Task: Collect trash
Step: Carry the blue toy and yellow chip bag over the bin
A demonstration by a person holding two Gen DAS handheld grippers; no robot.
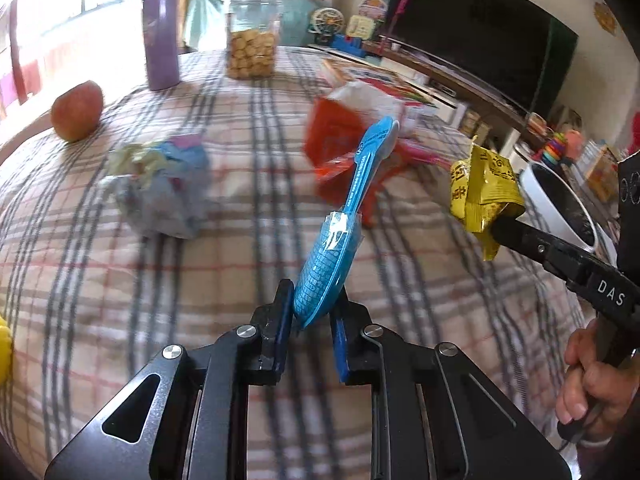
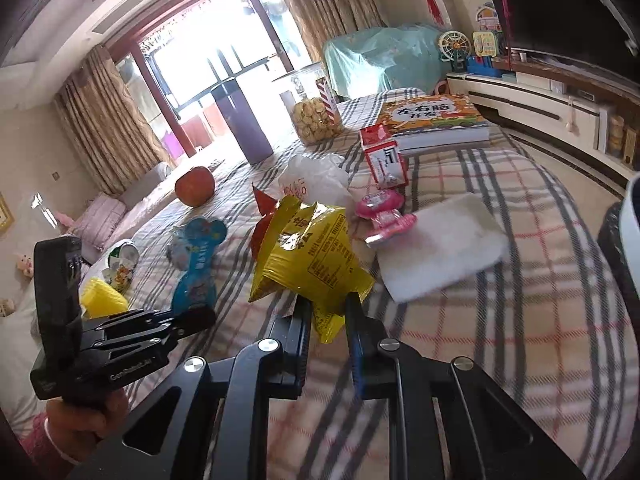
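In the left wrist view my left gripper (image 1: 312,300) is shut on the lower end of a long blue wrapper (image 1: 340,224), which sticks up and away from the jaws above the plaid tablecloth (image 1: 120,300). To its right, my right gripper (image 1: 502,226) pinches a crumpled yellow snack bag (image 1: 484,188) in the air. The right wrist view shows that right gripper (image 2: 328,306) shut on the yellow snack bag (image 2: 308,256). At its left, my left gripper (image 2: 196,318) holds the blue wrapper (image 2: 198,264). A white bin with a black liner (image 1: 560,200) stands off the table's right edge.
On the cloth lie a crumpled pale wrapper (image 1: 160,188), a red bag (image 1: 336,140), a white plastic bag (image 2: 316,180), a pink toy (image 2: 384,216), a white cloth (image 2: 440,244), a red box (image 2: 386,160) and a book (image 2: 436,116). An apple (image 1: 78,110), a purple flask (image 1: 162,40) and a cookie jar (image 1: 252,40) stand at the far side.
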